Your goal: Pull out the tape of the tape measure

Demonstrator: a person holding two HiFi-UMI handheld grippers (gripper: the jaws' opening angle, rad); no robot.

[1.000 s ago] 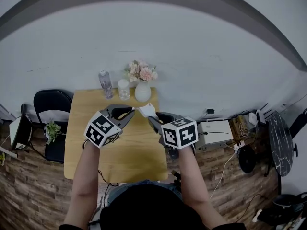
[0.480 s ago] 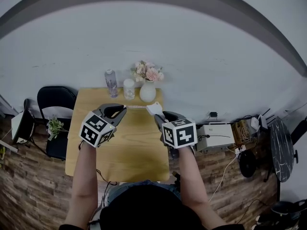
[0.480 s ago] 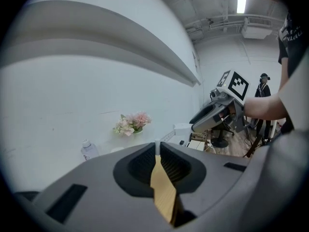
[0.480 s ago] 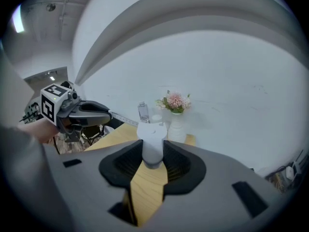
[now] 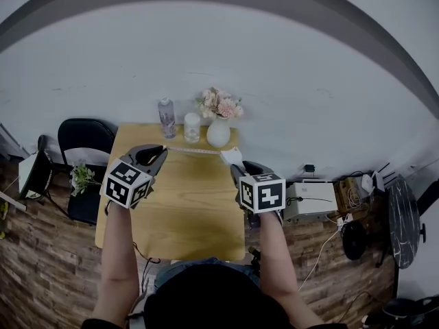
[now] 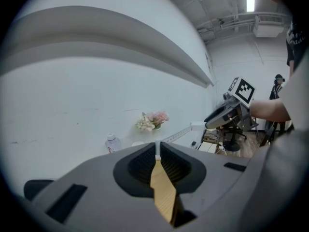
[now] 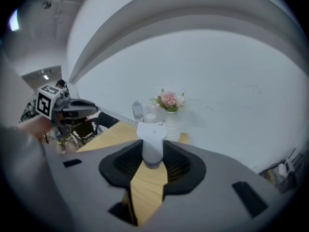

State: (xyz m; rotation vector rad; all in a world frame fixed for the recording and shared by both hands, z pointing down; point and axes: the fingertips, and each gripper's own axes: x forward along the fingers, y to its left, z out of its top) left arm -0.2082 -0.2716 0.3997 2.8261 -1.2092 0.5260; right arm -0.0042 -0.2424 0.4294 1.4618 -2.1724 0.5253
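My right gripper (image 5: 236,166) is shut on the white tape measure case (image 5: 232,157), held above the right side of the wooden table (image 5: 178,214). In the right gripper view the case (image 7: 152,146) sits upright between the jaws. A thin tape (image 5: 193,151) runs level from the case to my left gripper (image 5: 159,151), which is shut on the tape's end. In the left gripper view the jaws pinch the narrow end tab (image 6: 157,150), and the tape (image 6: 176,134) stretches away to the case (image 6: 197,126).
At the table's far edge stand a white vase of pink flowers (image 5: 219,130), a white cup (image 5: 192,127) and a clear bottle (image 5: 167,117). A black chair (image 5: 82,139) and a small plant (image 5: 81,179) are to the left. A white box (image 5: 309,197) lies on the floor to the right.
My left gripper has moved left, away from the case, and the tape between the grippers has grown longer. The right gripper has stayed roughly in place.
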